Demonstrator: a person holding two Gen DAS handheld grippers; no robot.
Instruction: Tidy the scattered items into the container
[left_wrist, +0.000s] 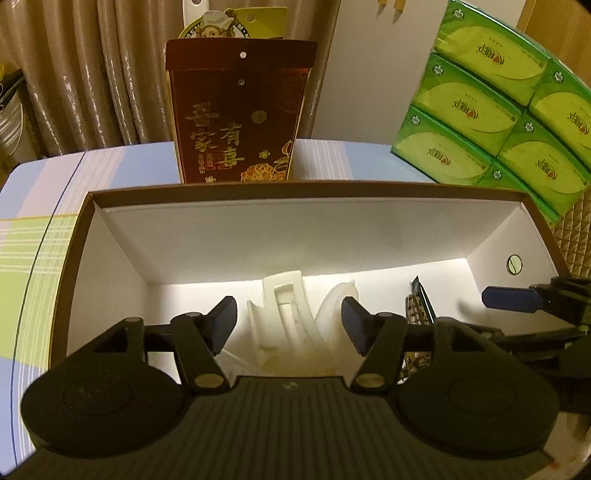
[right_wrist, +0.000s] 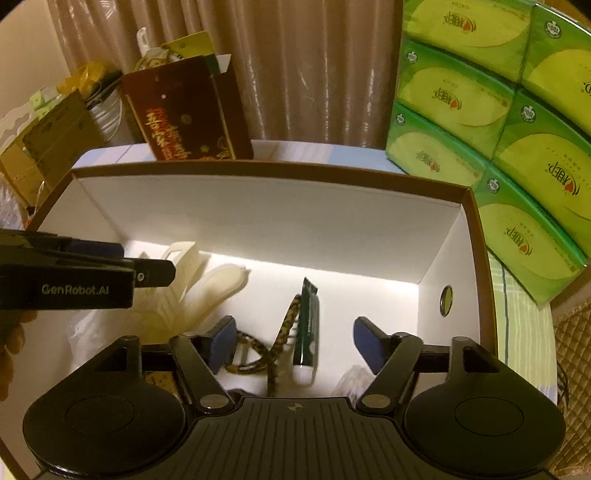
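Both grippers, left (left_wrist: 289, 320) and right (right_wrist: 294, 341), hang with jaws released over the box (right_wrist: 258, 214), above a white clip (left_wrist: 280, 314) and green tube (right_wrist: 307, 328).

Left wrist view: sits just behind its own two fingers, angled steeply down into the white-lined box (left_wrist: 306, 229), close above the rim. Faces the far wall; red gift bag (left_wrist: 236, 114) at 12 o'clock, green tissue packs (left_wrist: 491, 107) at 2.

Right wrist view: same steep tilt, equally close, set further right. Bag (right_wrist: 188, 110) at 11, packs (right_wrist: 491, 122) at 2.

Shared: box interior, white hair claw (left_wrist: 284, 317), each other's gripper.
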